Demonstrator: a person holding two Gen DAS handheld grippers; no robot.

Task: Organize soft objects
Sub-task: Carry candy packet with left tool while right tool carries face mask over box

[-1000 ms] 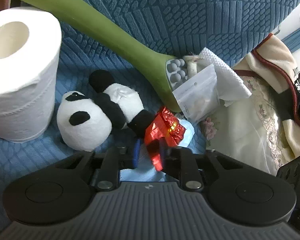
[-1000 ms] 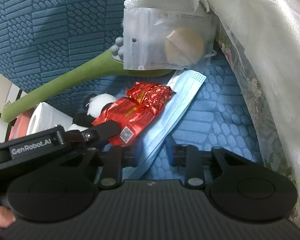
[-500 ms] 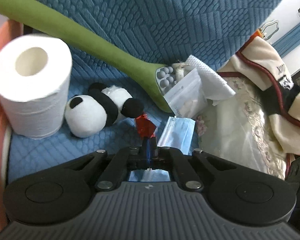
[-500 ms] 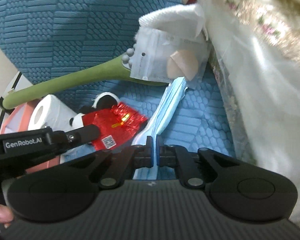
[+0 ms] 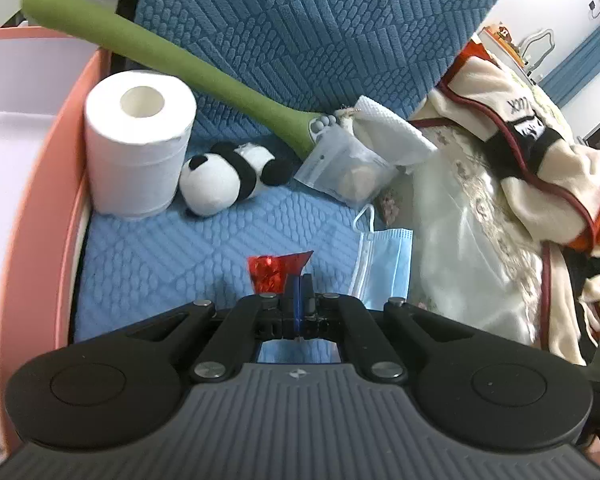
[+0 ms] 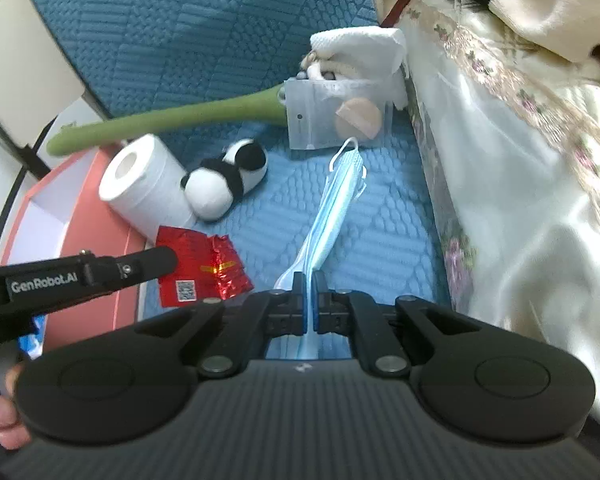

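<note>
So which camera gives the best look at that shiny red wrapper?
The right wrist view: the red foil wrapper shows flat, code label visible, pinched by the left gripper. The left wrist view shows only a crumpled tip.

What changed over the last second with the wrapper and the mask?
Both tongs closed and lifted. The left tongs took hold of the red wrapper and raised it off the blue cushion; the right tongs pinched the blue face mask, which now hangs stretched from them. The toilet roll, toy panda, green stick and clear pouch stayed where they were.
</note>
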